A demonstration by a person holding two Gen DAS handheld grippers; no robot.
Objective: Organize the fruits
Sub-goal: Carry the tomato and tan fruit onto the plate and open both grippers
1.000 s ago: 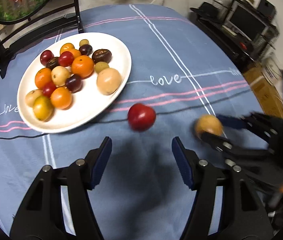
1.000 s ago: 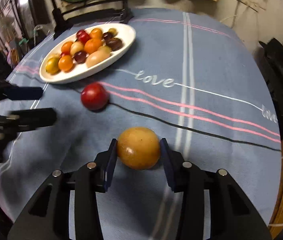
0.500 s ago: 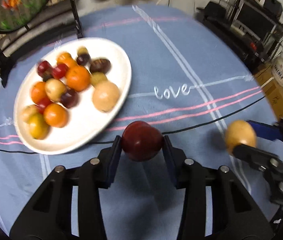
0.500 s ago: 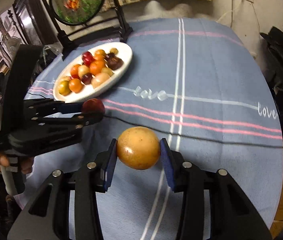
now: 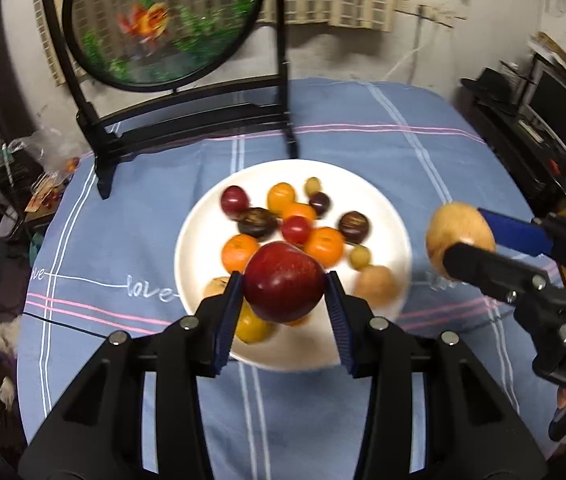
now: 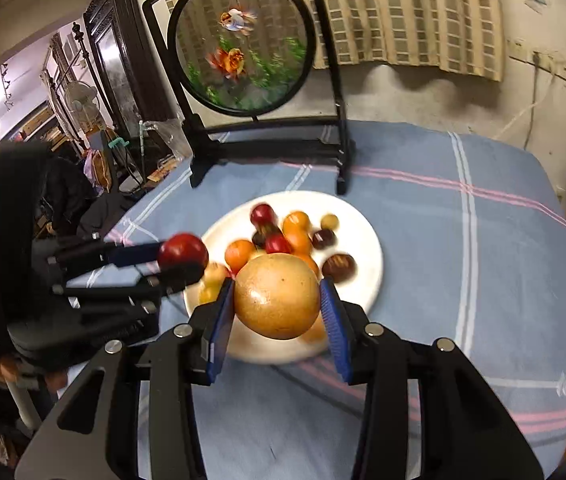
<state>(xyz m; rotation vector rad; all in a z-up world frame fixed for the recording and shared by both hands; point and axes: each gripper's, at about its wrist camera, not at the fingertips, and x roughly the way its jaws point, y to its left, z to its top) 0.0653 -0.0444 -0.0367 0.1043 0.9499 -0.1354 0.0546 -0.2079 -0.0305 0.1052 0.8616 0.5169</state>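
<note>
The left gripper clamps a red apple above the plate's near side; the right gripper clamps a tan fruit, probably beside the plate. Lower both onto bare plate before releasing.

Bare tablecloth around the crowded plate; black framed stand just behind its far rim.

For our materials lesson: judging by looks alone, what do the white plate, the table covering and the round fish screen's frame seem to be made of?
White plate: probably glazed ceramic, smooth and evenly white; melamine is possible.
Table covering: woven cloth, matte blue with pink and white stripes and stitched lettering.
Frame: dark, slightly glossy, likely lacquered wood; metal cannot be ruled out.
</note>
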